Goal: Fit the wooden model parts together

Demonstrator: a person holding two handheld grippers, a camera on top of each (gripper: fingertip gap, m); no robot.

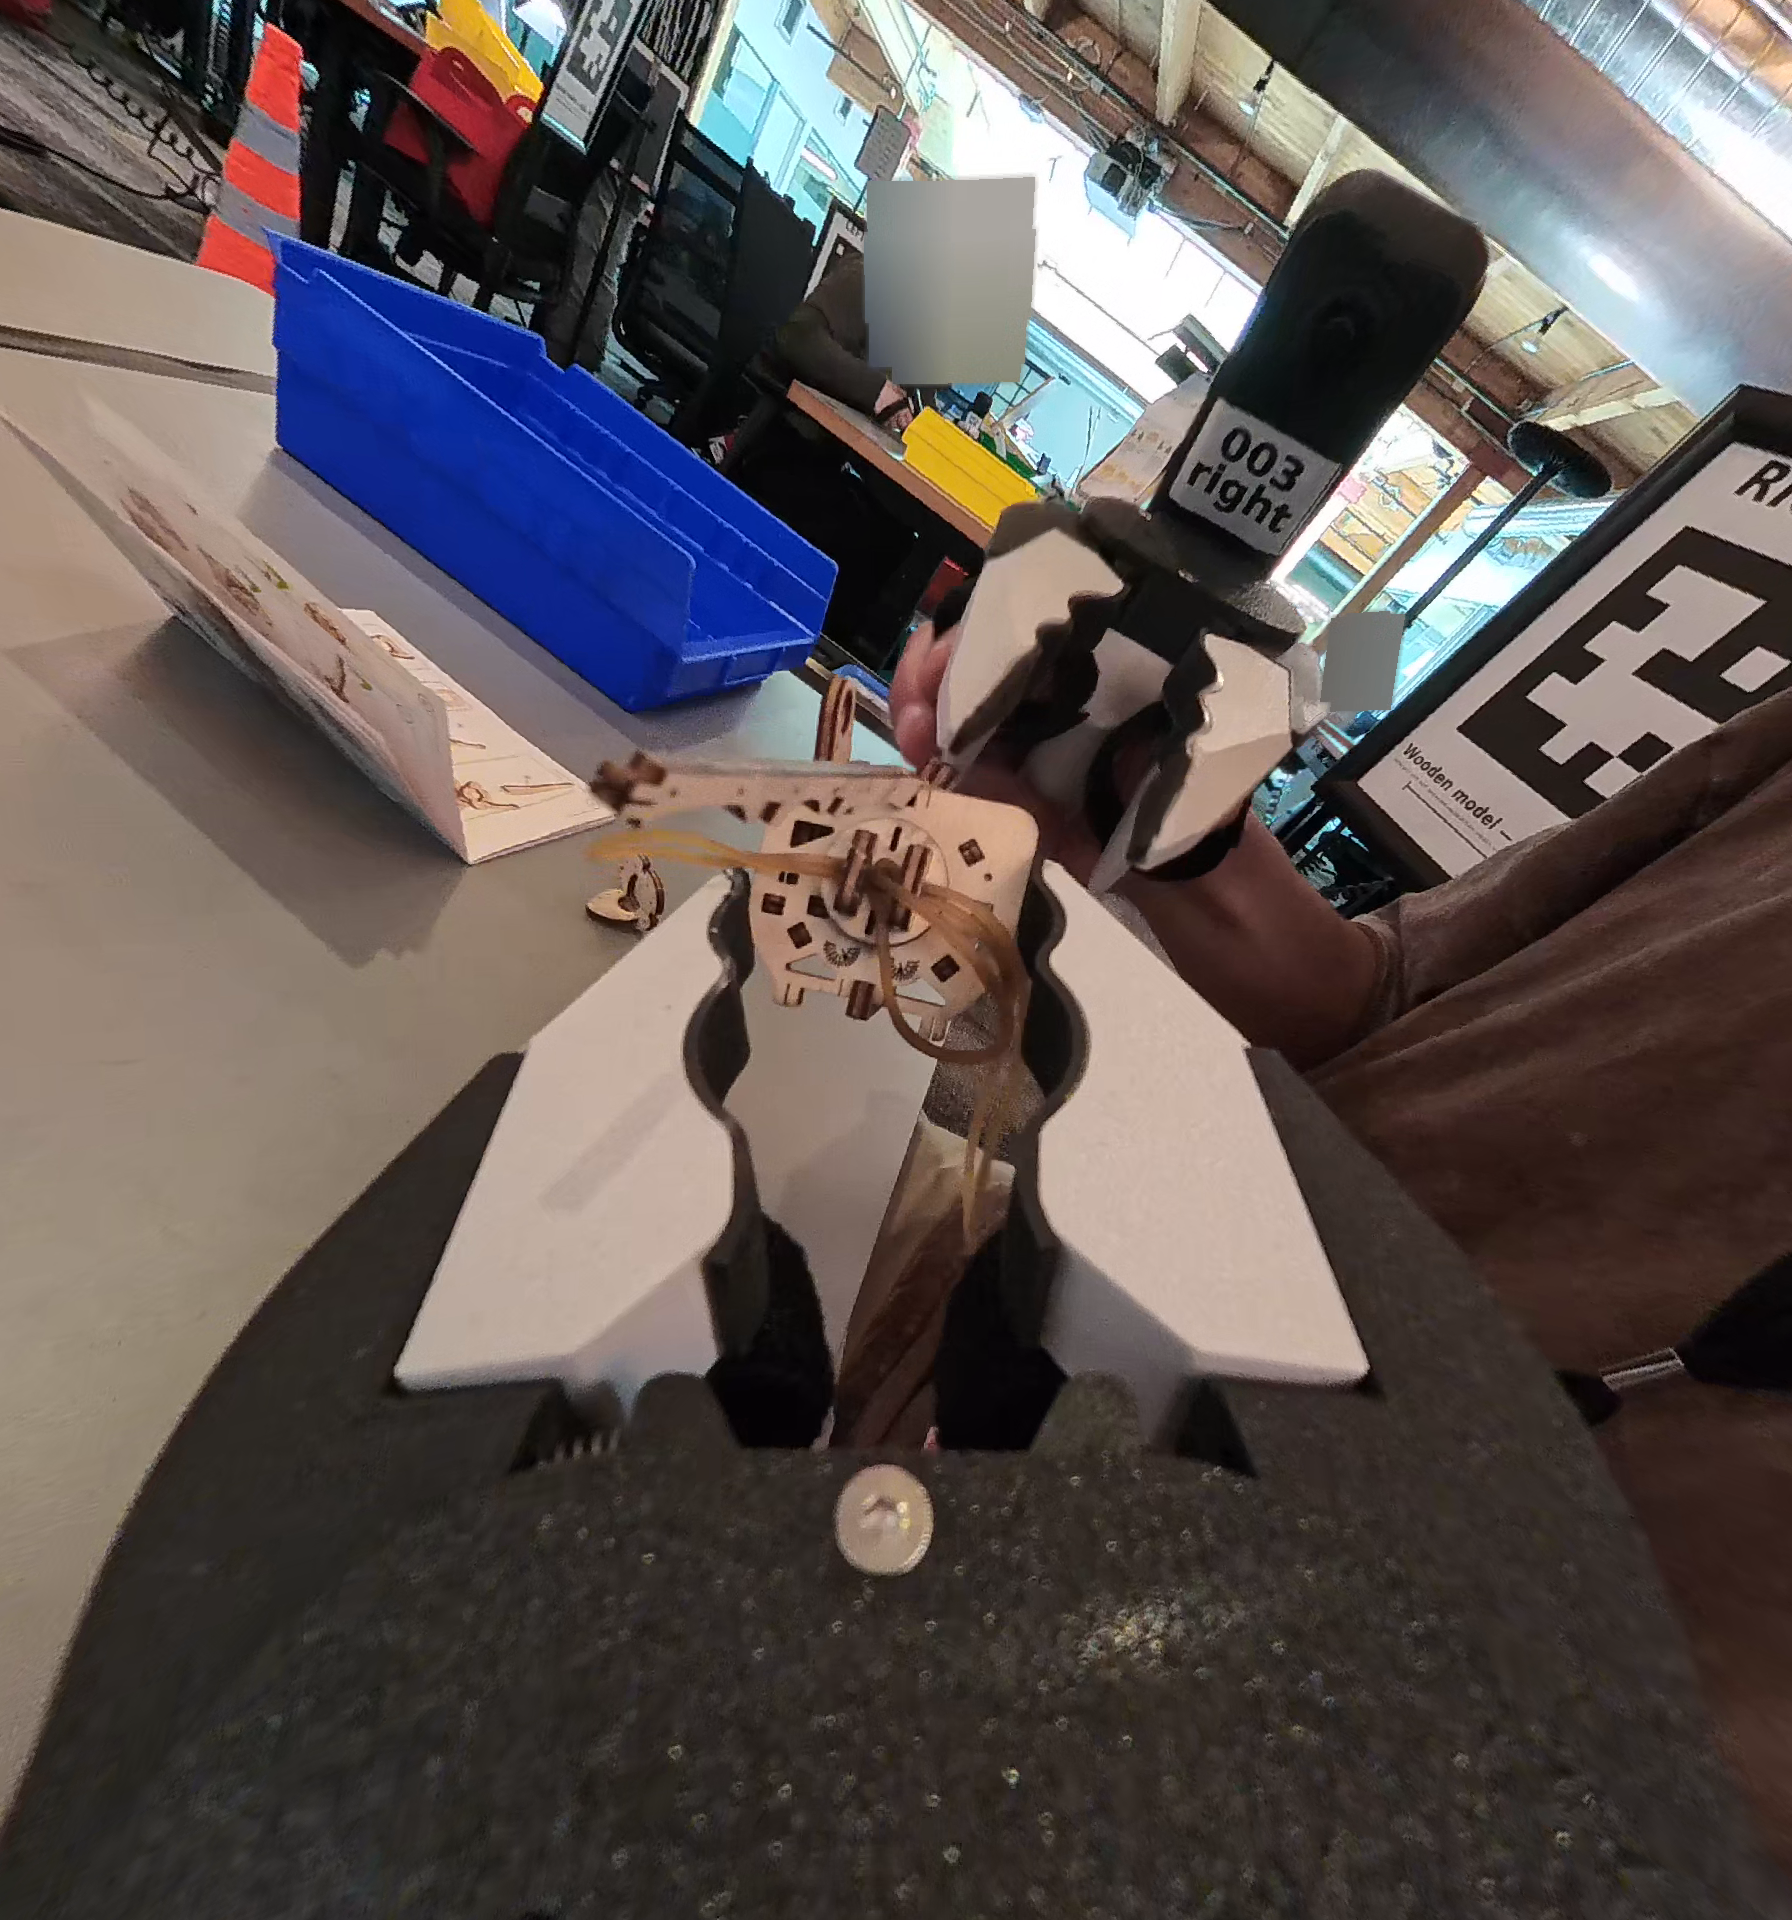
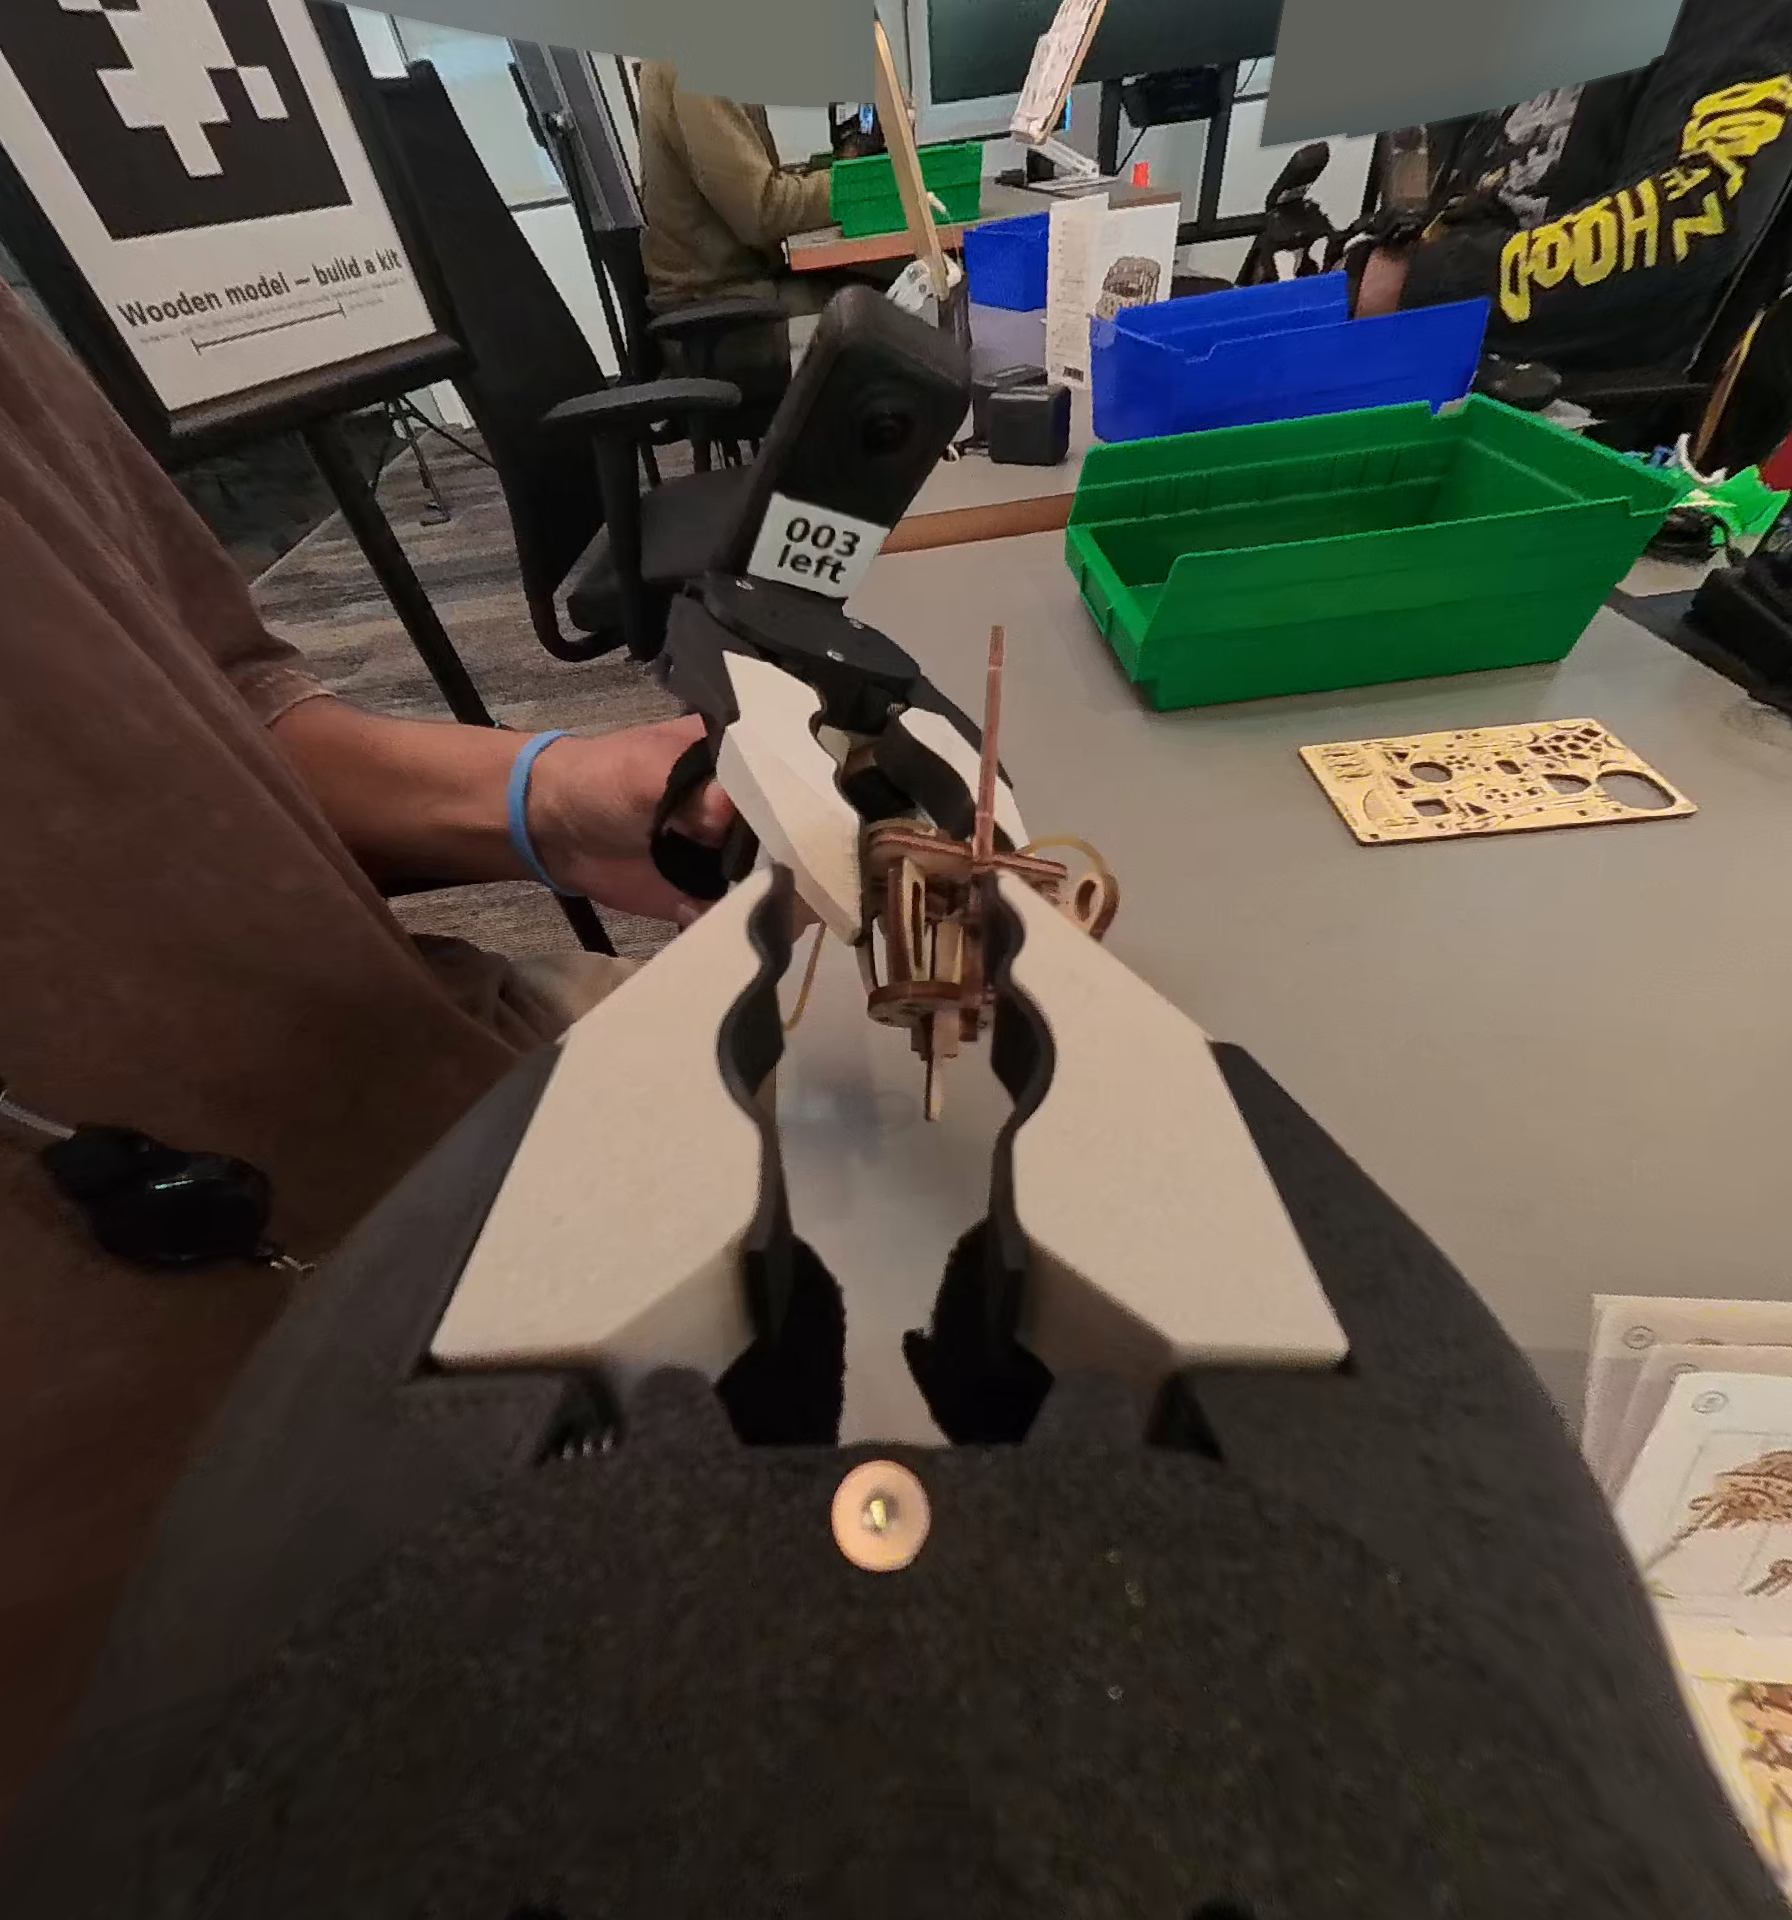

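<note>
So the left gripper (image 1: pixel 876 935) has the wooden model (image 1: pixel 887 914) pinched between its two white fingers, held up off the grey table (image 1: pixel 144 935) and out past its near edge. The model is a flat plate with cutouts, a slotted hub in the middle, and a long toothed arm sticking out to the left. Tan rubber bands (image 1: pixel 965 997) are looped round the hub, and they sag down between the fingers, so they cover part of the plate.

The right gripper (image 2: pixel 884 904) is partly open with nothing clamped. From its own camera the model (image 2: pixel 928 935) sits right at its fingertips and reads as a jumble of edge-on wooden layers with a thin stick poking straight up. I can't tell if the right-hand fingertip is touching it or just beside it. From the left camera the right gripper (image 1: pixel 1027 821) hangs just behind the model's top right corner, its fingers apart.

Around it: a blue bin (image 1: pixel 559 520) toward the far edge of the table, a folded instruction booklet (image 1: pixel 352 665) nearer, and a small loose wooden piece (image 1: pixel 627 899) lying near the table edge, half hidden by the left finger. On the other side there's a green bin (image 2: pixel 1359 561), a punched-out wooden parts sheet (image 2: pixel 1494 779) flat in front of it, and more instruction sheets (image 2: pixel 1744 1558) cut off at the frame's right edge.
</note>
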